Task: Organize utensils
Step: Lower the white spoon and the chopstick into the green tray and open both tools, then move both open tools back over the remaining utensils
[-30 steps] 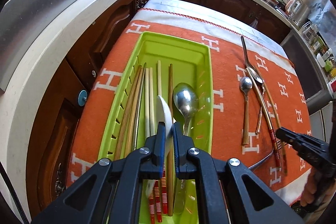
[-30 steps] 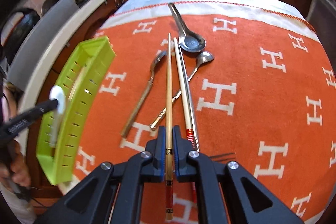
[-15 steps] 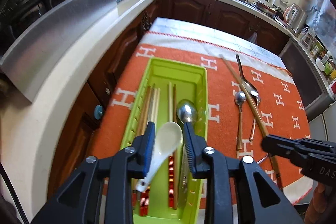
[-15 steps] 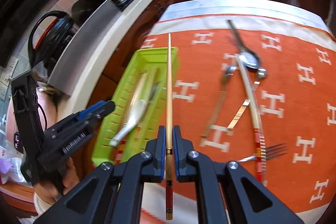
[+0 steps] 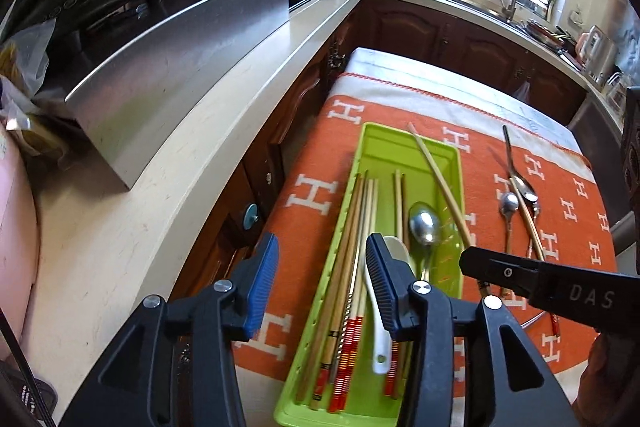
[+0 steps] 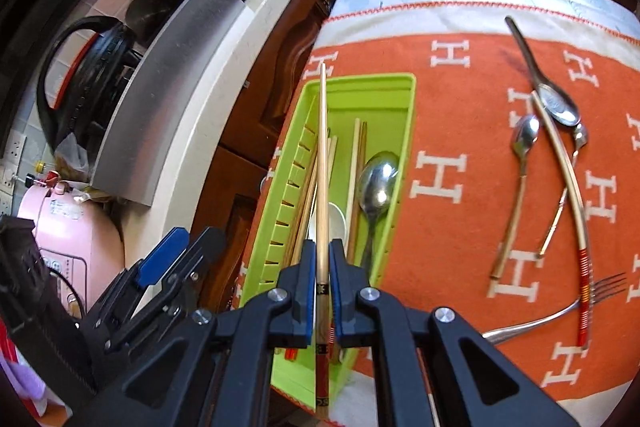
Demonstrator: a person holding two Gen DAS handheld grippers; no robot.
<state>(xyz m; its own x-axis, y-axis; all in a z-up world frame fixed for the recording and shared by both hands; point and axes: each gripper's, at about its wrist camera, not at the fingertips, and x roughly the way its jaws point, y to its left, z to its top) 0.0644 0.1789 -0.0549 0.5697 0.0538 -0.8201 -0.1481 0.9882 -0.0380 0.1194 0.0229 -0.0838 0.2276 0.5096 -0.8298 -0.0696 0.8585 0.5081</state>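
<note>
A green tray (image 5: 454, 163) (image 6: 404, 131) lies on the orange cloth and holds several chopsticks (image 5: 352, 227), a steel spoon (image 5: 424, 225) and a white ceramic spoon (image 5: 394, 251). My left gripper (image 5: 322, 259) is open and empty above the tray's near left edge. My right gripper (image 6: 322, 259) is shut on a wooden chopstick (image 6: 323, 155) and holds it lengthwise above the tray; that chopstick also shows in the left wrist view (image 5: 440, 183).
On the cloth (image 6: 452, 107) to the right of the tray lie a red-banded chopstick (image 6: 568, 187), three spoons (image 6: 524, 143) and a fork (image 6: 600, 289). A counter (image 5: 160, 187) with a steel guard runs along the left.
My left gripper let go of the white spoon, opened wide and drew back left. My right gripper carried the chopstick from over the cloth to over the tray.
</note>
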